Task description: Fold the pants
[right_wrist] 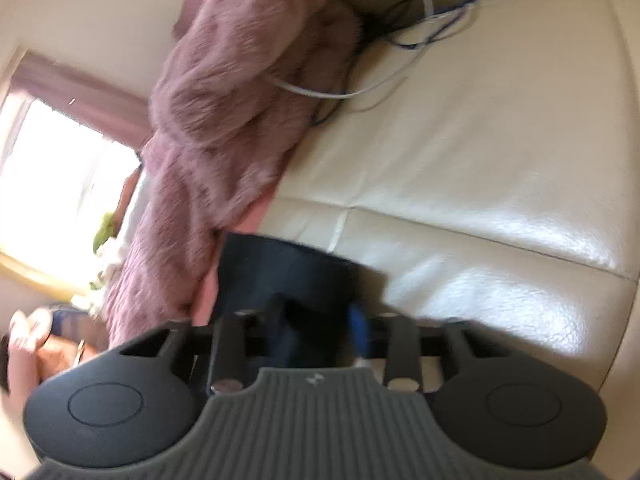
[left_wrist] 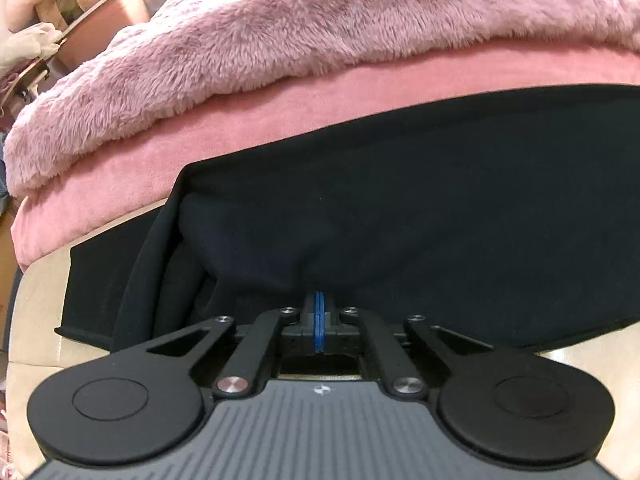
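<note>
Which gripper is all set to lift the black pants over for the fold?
Probably the left gripper: its jaws look shut, pinching the black pants. The right gripper is blurred; I cannot tell its grip.

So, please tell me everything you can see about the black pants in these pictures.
The black pants are plain, dark, soft matte fabric, looking like fleece or knit. They lie spread across a cream, leather-looking cushion, their far edge against a pink blanket beneath a fluffy pink throw. On the left, layers overlap, with a hem showing. The left claw is shut, pinching a raised fold at the near edge. In the blurred right wrist view, dark cloth sits between the fingers of the right claw, apparently gripped.
</note>
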{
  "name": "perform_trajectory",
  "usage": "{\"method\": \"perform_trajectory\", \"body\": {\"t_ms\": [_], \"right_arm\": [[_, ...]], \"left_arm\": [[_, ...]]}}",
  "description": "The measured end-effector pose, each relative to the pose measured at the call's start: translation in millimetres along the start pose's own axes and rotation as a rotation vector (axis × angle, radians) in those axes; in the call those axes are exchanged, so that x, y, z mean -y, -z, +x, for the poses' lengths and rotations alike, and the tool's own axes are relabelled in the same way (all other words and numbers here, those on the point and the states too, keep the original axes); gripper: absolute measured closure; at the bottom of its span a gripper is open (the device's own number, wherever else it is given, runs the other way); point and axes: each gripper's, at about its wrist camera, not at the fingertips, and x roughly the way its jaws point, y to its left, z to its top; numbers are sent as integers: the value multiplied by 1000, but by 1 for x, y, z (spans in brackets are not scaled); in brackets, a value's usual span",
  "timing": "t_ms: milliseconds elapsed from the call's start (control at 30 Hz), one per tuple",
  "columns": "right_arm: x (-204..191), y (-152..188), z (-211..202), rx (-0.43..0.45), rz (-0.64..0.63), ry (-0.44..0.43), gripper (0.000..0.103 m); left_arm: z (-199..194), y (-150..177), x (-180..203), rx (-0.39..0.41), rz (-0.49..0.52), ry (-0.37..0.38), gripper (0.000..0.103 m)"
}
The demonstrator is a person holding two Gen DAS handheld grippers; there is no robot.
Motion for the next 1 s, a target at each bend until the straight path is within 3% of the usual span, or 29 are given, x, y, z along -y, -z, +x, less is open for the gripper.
{"method": "perform_trajectory", "body": {"t_ms": [133,333,600,800,900,967,1000], "right_arm": [[-4,-3,-12,38,-92,50,100],[5,-19,-46,34,-189,116,100],[38,-62,-97,47,-284,313,100],[32,-80,-91,28,-404,433,99],[20,-72,-96,40,-467,467,85],[7,-61,-105,58,-541,474,69],[2,-54,-111,66,-572,474,69]], "left_arm": [[-2,2,3,-23,19,2,103],[-26,19,23,-37,48,82,103],[-71,64,68,-19,36,241,103],[-84,72,71,15,9,259,97],[-101,78,55,82,-39,290,95],[-115,85,45,127,-52,270,87],[-120,87,40,142,-57,251,84]]}}
